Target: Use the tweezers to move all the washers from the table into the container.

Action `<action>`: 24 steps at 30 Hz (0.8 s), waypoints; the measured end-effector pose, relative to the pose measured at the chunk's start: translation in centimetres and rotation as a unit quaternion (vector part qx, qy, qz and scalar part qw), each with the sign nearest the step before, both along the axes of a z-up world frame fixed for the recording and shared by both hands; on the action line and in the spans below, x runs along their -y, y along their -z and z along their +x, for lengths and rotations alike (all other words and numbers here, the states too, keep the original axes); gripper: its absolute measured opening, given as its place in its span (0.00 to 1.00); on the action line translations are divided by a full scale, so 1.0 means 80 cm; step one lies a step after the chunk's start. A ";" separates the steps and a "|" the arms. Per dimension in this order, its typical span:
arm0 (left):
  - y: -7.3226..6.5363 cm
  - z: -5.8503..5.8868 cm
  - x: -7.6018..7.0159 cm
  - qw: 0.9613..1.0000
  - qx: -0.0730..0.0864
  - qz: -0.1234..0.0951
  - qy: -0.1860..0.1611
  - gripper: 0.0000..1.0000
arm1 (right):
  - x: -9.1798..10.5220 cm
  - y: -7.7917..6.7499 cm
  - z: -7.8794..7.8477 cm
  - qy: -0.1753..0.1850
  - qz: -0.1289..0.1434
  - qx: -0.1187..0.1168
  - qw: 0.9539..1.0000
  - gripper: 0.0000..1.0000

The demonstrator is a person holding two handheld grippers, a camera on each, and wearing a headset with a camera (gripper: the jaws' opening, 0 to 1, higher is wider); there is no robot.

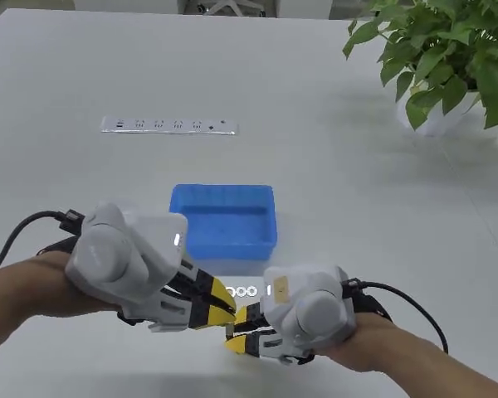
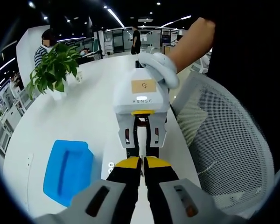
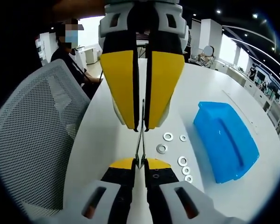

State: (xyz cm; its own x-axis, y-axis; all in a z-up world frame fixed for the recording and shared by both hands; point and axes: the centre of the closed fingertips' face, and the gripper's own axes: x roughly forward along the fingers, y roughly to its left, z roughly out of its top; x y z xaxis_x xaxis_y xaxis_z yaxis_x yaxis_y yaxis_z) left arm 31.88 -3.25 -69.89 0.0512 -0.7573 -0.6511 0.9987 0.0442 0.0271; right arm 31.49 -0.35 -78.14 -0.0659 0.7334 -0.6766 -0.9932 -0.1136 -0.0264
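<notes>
The thin metal tweezers (image 3: 140,145) run between the two grippers, which face each other tip to tip just above the table's near edge. My right gripper (image 3: 140,164) is shut on one end and my left gripper (image 2: 141,164) is shut on the other, its yellow fingers (image 3: 119,88) filling the top of the right gripper view. Several steel washers (image 3: 168,136) lie on the white table beside the tweezers, between the grippers and the blue container (image 3: 226,140). In the head view the washers (image 1: 245,291) sit just in front of the blue container (image 1: 224,220), behind the left gripper (image 1: 224,305) and right gripper (image 1: 236,330).
A white power strip (image 1: 168,126) lies beyond the container. A potted plant (image 1: 448,58) stands at the far right of the table (image 1: 340,191). A grey mesh chair (image 3: 37,135) is at the table's near edge, and people sit in the background.
</notes>
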 end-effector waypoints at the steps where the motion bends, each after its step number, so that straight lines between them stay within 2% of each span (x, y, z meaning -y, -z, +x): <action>1: 0.000 0.000 0.000 1.000 0.000 -0.001 0.001 0.06 | 0.000 0.000 0.000 -0.001 0.000 0.000 1.000 0.10; 12: 0.000 0.000 -0.003 1.000 0.000 0.001 0.002 0.06 | -0.003 -0.001 0.000 0.001 0.000 -0.001 1.000 0.13; 24: -0.004 0.000 -0.004 1.000 0.007 0.002 0.001 0.05 | 0.000 -0.009 0.009 0.025 0.002 -0.002 1.000 0.32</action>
